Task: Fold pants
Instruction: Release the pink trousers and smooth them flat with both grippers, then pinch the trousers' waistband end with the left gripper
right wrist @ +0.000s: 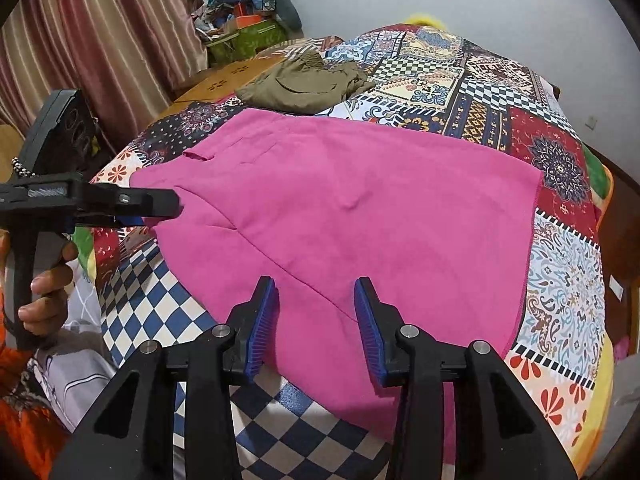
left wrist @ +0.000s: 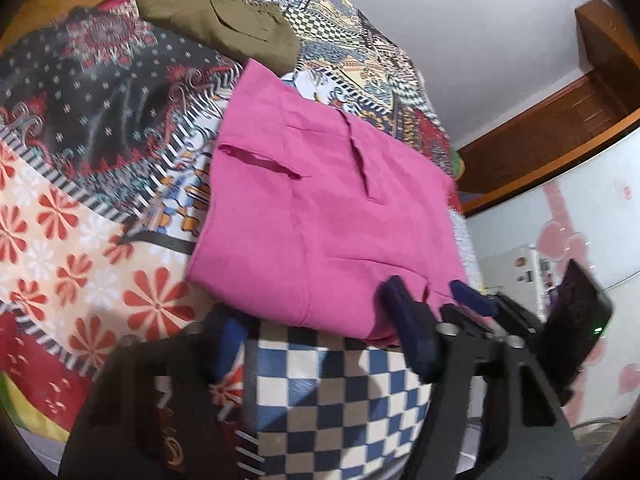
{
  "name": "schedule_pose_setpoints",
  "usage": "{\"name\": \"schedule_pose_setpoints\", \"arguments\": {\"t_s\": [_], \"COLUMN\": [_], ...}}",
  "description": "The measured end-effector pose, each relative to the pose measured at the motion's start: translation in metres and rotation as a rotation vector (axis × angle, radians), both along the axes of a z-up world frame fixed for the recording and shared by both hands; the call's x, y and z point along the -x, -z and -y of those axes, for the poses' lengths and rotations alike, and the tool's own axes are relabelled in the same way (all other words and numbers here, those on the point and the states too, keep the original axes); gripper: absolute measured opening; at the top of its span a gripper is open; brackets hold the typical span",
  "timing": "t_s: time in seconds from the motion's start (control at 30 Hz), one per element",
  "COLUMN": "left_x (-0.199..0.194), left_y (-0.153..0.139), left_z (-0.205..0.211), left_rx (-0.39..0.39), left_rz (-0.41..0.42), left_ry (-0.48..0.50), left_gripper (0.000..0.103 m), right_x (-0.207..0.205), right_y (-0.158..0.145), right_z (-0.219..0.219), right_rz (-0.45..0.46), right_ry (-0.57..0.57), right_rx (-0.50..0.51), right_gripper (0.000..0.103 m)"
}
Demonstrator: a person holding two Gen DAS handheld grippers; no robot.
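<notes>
Pink pants [right wrist: 360,208] lie spread flat on a patchwork bedspread [right wrist: 560,260], waistband and pockets toward the far left. My right gripper [right wrist: 315,282] hovers over their near edge, blue pads apart and the cloth flat beneath them, unpinched. My left gripper [right wrist: 168,210] reaches in from the left, its tip at the pants' left edge, with a hand [right wrist: 48,292] on its handle. In the left wrist view the pants [left wrist: 328,200] run away from my left gripper [left wrist: 316,328], whose fingers stand wide apart astride the near hem. A right gripper finger [left wrist: 472,300] shows just beyond.
A crumpled olive-green garment [right wrist: 308,80] lies on the bed past the pants, also visible as the olive garment [left wrist: 224,20]. Striped curtains [right wrist: 100,40] and a pile of bags and boxes [right wrist: 248,12] stand behind the bed. A wooden door frame [left wrist: 560,128] is at the right.
</notes>
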State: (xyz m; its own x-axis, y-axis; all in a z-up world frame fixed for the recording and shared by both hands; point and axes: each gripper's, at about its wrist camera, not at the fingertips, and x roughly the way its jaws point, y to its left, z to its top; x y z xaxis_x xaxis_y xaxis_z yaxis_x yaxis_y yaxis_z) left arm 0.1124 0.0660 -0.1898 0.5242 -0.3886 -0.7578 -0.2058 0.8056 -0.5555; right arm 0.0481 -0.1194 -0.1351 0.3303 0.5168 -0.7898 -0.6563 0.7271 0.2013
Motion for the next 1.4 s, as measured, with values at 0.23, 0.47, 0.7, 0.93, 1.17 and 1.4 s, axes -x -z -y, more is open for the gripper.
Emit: {"name": "schedule_pose_setpoints", "arguments": {"t_s": [0.23, 0.47, 0.7, 0.93, 1.17, 1.4], "left_x": [0.006, 0.010, 0.011, 0.013, 0.011, 0.005], "left_y": [-0.005, -0.024, -0.030, -0.031, -0.043, -0.061], "left_z": [-0.005, 0.017, 0.027, 0.024, 0.027, 0.042], "left_rx": [-0.036, -0.260, -0.375, -0.374, -0.393, -0.428], "left_rz": [0.042, 0.109, 0.162, 0.188, 0.241, 0.294], "left_ry": [-0.019, 0.024, 0.071, 0.088, 0.124, 0.158], "left_gripper": [0.035, 0.029, 0.024, 0.023, 0.020, 0.016], "right_x": [-0.002, -0.010, -0.029, -0.063, -0.067, -0.064], "right_y": [0.000, -0.009, -0.041, -0.016, 0.013, 0.012], "right_z": [-0.001, -0.003, -0.023, -0.071, -0.081, -0.078], "right_rz": [-0.002, -0.018, 0.038, -0.027, -0.107, -0.130], "right_ry": [-0.004, 0.001, -0.008, -0.062, -0.107, -0.107], "right_rx": [0.015, 0.034, -0.034, 0.046, 0.076, 0.045], "right_gripper": [0.039, 0.039, 0.039, 0.039, 0.040, 0.040]}}
